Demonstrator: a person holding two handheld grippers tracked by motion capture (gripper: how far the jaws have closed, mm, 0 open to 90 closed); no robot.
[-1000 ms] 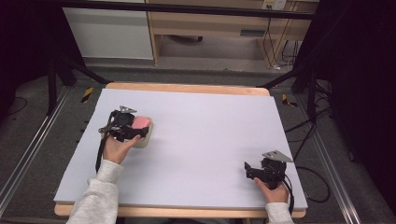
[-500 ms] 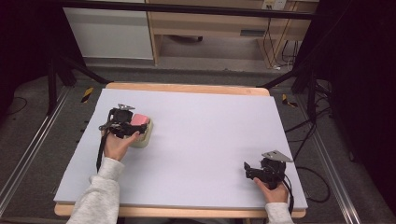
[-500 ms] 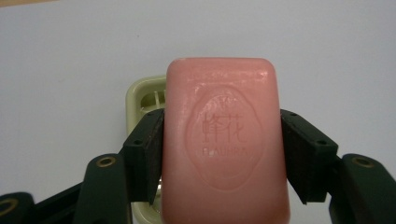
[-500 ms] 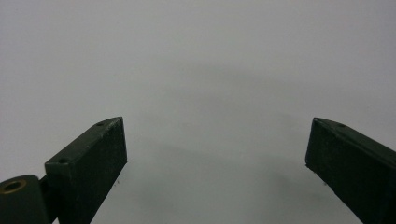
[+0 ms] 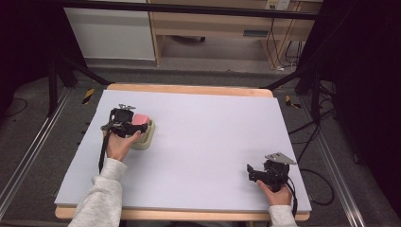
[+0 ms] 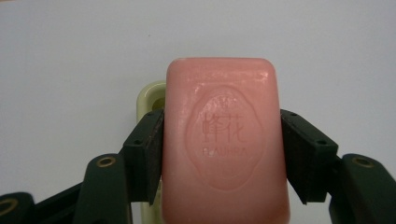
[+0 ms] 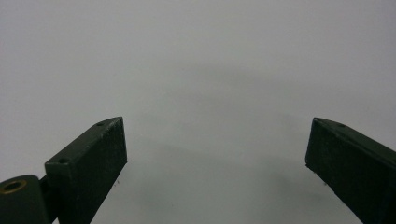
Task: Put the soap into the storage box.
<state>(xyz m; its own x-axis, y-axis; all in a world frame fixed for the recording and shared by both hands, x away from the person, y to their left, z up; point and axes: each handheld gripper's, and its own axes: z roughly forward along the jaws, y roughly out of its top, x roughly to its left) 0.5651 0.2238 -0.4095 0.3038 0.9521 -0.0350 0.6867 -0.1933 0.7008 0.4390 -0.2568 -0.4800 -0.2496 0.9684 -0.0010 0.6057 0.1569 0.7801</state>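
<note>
A: High view. Left claw [image 5: 138,126] sits at the left side of the white surface [image 5: 213,142], clenched on a pink soap bar [image 5: 140,119]. The bar is directly over a pale green soap dish [image 5: 146,137] resting on the surface. Right claw [image 5: 252,171] is near the right front corner, well apart from both.

B: Left gripper view. Both black pads [image 6: 147,149] press the bar's long sides; embossed face toward the camera. A corner of the dish peeks out behind the bar, at its left.

A: Right gripper view. Jaws spread wide, released, over bare surface.
</note>
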